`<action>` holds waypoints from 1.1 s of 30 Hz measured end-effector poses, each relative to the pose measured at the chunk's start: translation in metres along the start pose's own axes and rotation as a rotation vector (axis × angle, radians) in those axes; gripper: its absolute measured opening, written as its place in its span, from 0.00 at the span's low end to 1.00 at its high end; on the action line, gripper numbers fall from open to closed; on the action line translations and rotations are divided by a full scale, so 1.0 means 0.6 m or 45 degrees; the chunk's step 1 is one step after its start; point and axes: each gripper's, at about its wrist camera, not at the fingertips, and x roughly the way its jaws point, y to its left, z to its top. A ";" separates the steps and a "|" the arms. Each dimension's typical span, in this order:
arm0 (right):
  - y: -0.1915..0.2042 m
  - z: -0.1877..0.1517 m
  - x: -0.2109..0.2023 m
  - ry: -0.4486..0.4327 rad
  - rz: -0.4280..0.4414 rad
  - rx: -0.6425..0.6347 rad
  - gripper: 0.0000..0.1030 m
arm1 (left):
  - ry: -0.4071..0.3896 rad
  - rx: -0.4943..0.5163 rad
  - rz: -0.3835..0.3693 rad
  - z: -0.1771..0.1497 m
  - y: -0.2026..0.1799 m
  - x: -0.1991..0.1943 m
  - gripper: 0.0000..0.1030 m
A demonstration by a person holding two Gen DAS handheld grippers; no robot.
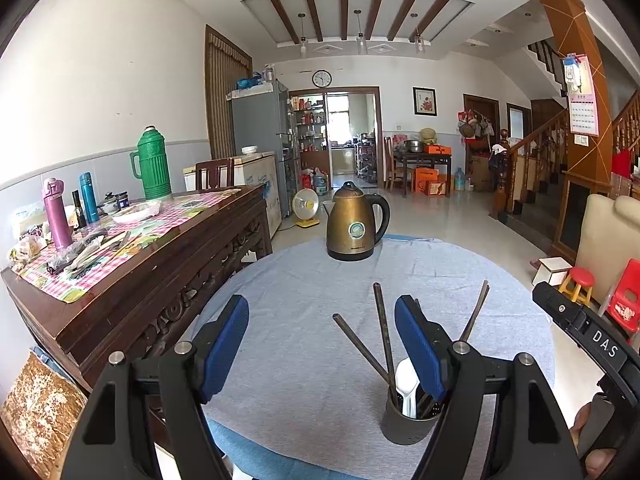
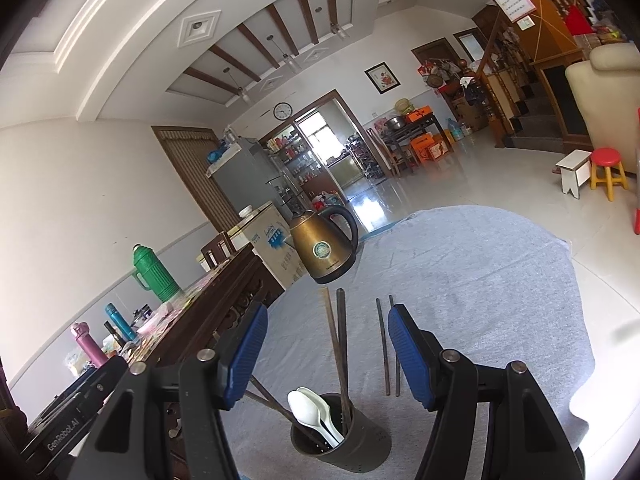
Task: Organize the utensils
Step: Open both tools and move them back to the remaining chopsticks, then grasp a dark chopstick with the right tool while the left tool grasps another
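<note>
A dark perforated utensil holder (image 1: 408,420) (image 2: 344,444) stands on the round table with a grey-blue cloth (image 1: 320,280) (image 2: 460,280). It holds several dark chopsticks (image 1: 382,332) (image 2: 340,344) and white spoons (image 1: 406,384) (image 2: 316,412). Two more chopsticks (image 2: 386,352) lie flat on the cloth beyond the holder. My left gripper (image 1: 322,340) is open and empty above the table, left of the holder. My right gripper (image 2: 328,354) is open and empty just above the holder.
A bronze electric kettle (image 1: 354,222) (image 2: 324,246) stands at the table's far side. A carved wooden sideboard (image 1: 160,272) on the left carries a green thermos (image 1: 150,164), bottles and loose cutlery (image 1: 88,254). Small stools (image 1: 576,284) stand on the right.
</note>
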 end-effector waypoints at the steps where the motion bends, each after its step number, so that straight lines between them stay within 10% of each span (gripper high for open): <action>1: 0.003 0.001 0.001 0.001 0.001 -0.004 0.65 | 0.000 -0.003 0.003 0.000 0.002 0.000 0.74; 21: -0.031 0.017 0.056 0.036 -0.079 0.028 0.65 | 0.046 -0.069 0.157 0.006 0.082 0.070 0.74; 33: -0.124 0.041 0.186 0.218 -0.227 0.099 0.65 | 0.248 -0.187 0.215 -0.025 0.200 0.216 0.75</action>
